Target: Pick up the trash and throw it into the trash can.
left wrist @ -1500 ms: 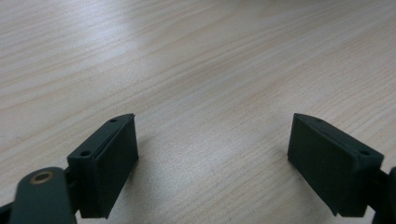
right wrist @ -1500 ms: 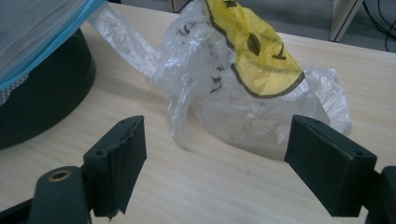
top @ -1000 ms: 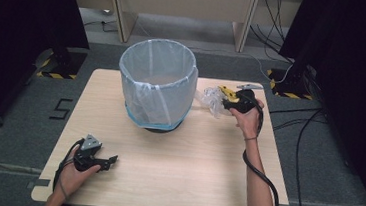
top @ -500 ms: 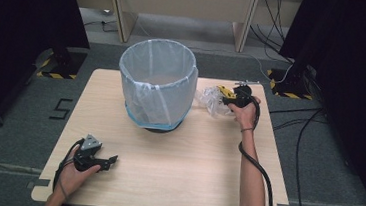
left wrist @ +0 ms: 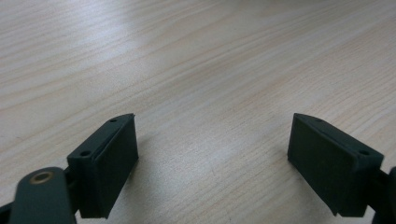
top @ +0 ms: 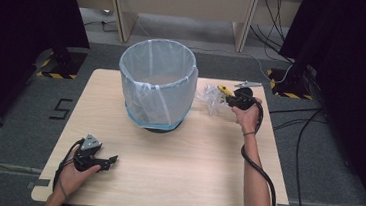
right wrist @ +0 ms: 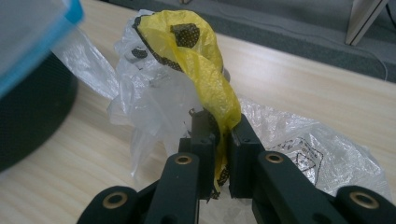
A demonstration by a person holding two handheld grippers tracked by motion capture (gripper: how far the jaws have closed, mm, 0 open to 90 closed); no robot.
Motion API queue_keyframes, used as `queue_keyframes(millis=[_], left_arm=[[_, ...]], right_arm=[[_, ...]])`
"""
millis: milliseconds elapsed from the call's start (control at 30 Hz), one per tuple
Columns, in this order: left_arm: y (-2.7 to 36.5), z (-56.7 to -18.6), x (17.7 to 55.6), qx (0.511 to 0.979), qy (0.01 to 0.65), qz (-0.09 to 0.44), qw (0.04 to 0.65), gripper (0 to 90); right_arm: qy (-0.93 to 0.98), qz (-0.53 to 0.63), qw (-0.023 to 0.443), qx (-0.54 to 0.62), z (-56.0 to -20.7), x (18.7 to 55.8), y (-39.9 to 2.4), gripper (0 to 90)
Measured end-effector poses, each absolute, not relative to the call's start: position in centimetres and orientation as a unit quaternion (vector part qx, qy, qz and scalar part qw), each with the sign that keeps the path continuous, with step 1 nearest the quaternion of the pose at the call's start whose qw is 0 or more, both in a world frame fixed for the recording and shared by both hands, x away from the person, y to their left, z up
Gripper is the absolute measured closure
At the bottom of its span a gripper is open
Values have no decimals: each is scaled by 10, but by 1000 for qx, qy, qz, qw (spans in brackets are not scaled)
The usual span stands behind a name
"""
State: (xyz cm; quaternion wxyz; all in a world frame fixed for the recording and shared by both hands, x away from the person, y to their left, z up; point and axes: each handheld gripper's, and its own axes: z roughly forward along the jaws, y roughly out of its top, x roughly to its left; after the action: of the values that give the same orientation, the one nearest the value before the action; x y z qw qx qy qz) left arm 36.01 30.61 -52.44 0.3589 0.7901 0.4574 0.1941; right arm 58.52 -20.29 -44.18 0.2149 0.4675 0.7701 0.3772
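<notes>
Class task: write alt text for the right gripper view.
The right tool is shut on a yellow plastic wrapper, bunched with clear plastic, above a wooden table. A lined bin stands at left.

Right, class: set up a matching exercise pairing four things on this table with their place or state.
Things:
1. bin
2. plastic wrapper
3. left gripper
4. right gripper

States:
A. fingers wide apart over bare wood
B. lined with a clear bag, mid-table
C. crumpled, yellow and clear, pinched
D. fingers just closed on plastic

Pairs: 1-B, 2-C, 3-A, 4-D
</notes>
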Motion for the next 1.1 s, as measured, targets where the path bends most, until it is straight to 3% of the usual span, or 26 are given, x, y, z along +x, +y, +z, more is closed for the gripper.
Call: queue_keyframes(millis=[500,833,1100], left_arm=[[306,-524,360,790,457,194,359,151],[306,-524,360,790,457,194,359,151],[306,-524,360,790,458,194,359,151]], right_arm=[[753,416,264,437,-349,538,-233,835],[727,431,287,450,-328,525,-264,835],[719,466,279,433,-310,524,-256,833]])
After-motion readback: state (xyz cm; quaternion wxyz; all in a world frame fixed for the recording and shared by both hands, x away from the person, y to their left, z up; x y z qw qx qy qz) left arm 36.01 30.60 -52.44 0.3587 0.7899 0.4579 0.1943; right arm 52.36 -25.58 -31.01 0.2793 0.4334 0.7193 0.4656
